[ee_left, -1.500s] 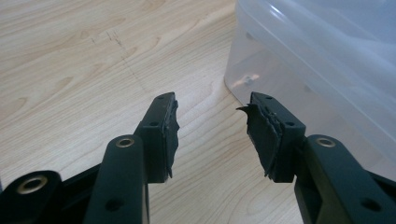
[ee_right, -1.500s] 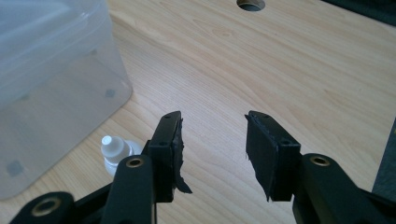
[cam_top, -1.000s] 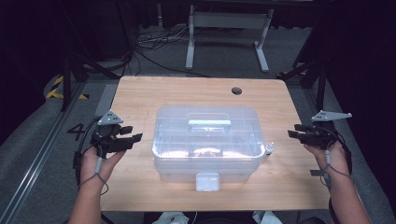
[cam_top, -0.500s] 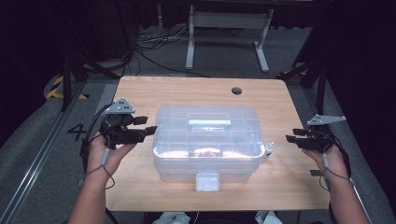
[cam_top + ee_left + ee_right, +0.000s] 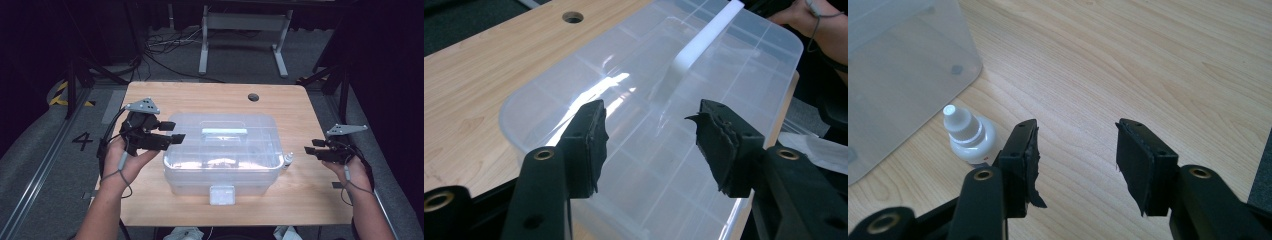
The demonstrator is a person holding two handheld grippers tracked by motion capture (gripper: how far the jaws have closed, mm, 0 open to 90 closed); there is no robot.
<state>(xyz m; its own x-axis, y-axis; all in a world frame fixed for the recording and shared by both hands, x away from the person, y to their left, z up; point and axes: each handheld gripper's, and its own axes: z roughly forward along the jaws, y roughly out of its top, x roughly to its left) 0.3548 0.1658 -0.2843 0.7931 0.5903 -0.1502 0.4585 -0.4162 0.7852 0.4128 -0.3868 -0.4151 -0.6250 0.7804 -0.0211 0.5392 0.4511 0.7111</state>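
Now the left gripper [image 5: 176, 132], jaws wide, has moved over the clear box [image 5: 222, 150].

Dark room; grey floor [image 5: 45, 165]; metal stand [image 5: 242, 30] behind wooden table [image 5: 210, 97].

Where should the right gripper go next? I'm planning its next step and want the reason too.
Probably a short shift toward the small white dropper bottle standing by the clear plastic lidded box. The right gripper is open over bare wooden table, and the bottle sits just outside its left jaw, not between the two.
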